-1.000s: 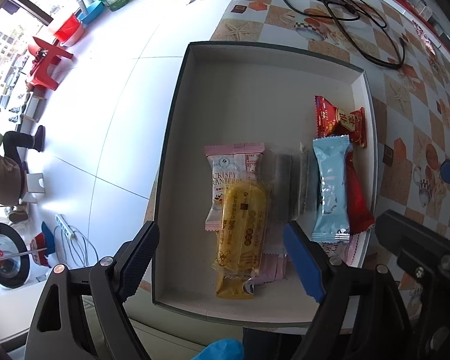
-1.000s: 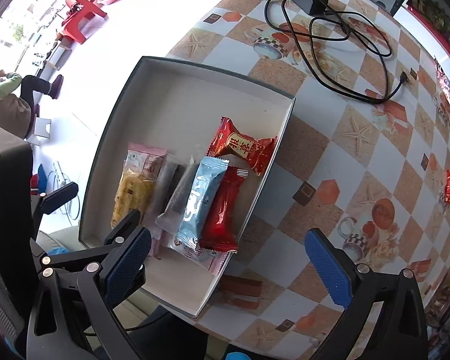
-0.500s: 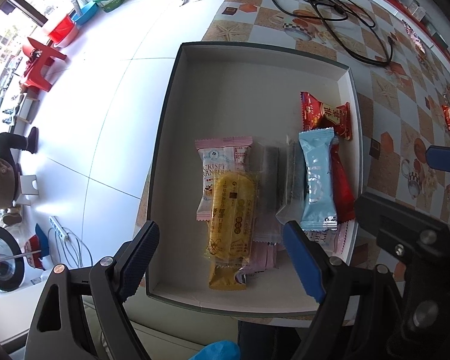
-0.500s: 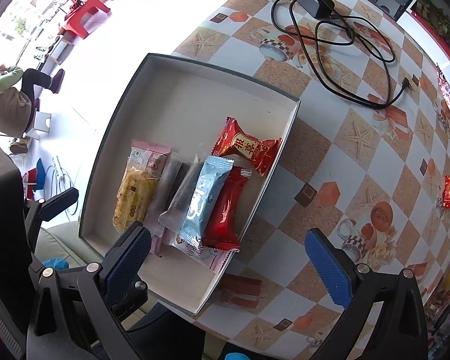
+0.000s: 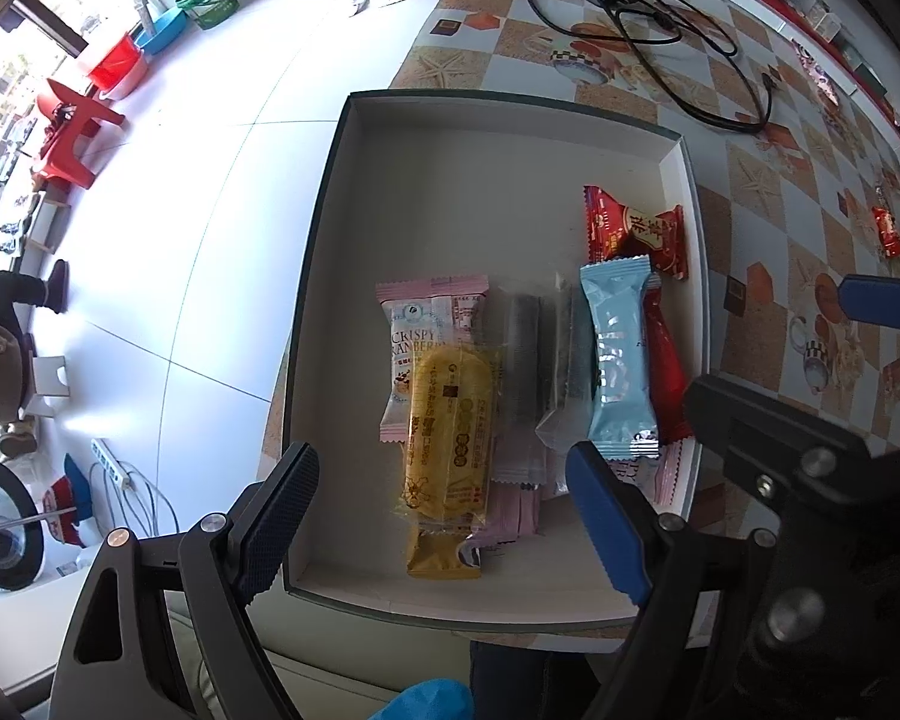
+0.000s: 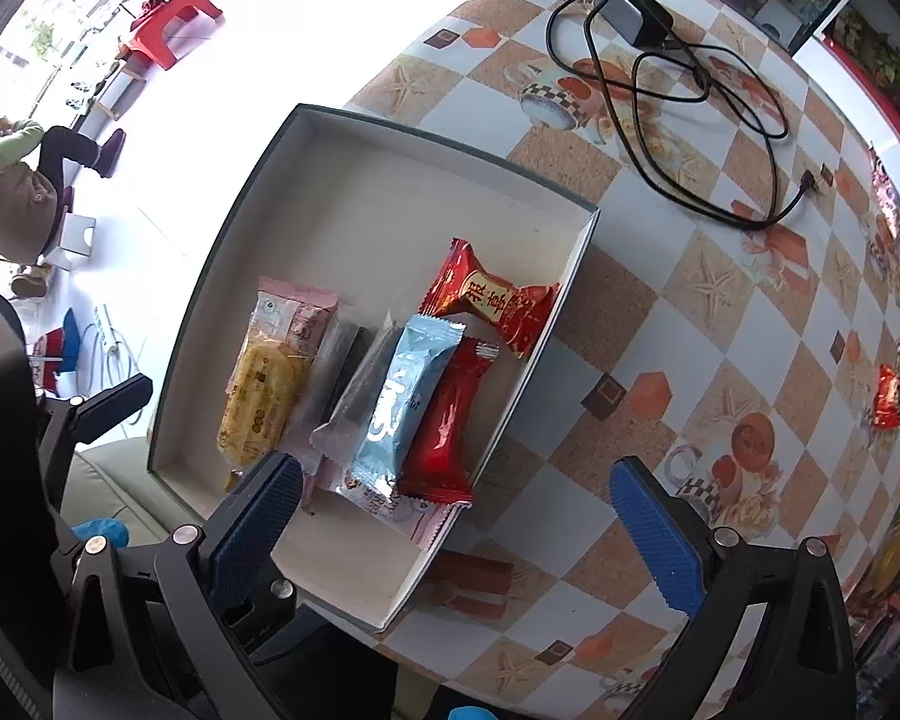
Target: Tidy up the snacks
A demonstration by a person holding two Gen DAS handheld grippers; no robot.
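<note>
Snacks [image 5: 618,354] lay side by side in the near half of the box [image 5: 510,114], which stood at the bench [image 6: 690,312] edge. Over the last second both grippers had been drawn back and upward, so that more of the box and bench came into view, while the packets themselves had not been shifted. This was judged to mean that a placement had been finished and that the next packet was to be fetched. The left gripper [image 5: 438,516] was held above the near end of the box with jaws wide apart and nothing between them; the right gripper [image 6: 456,528] was likewise spread and empty, over the box's near right corner. A yellow packet [image 5: 447,432] was seen lying on a pink one [image 5: 426,312], beside clear wrappers [image 5: 540,372], a blue packet and two red ones. A loose red candy [image 6: 887,396] remained on the bench well apart from the box, with what were possibly more packets at the blurred far right.
</note>
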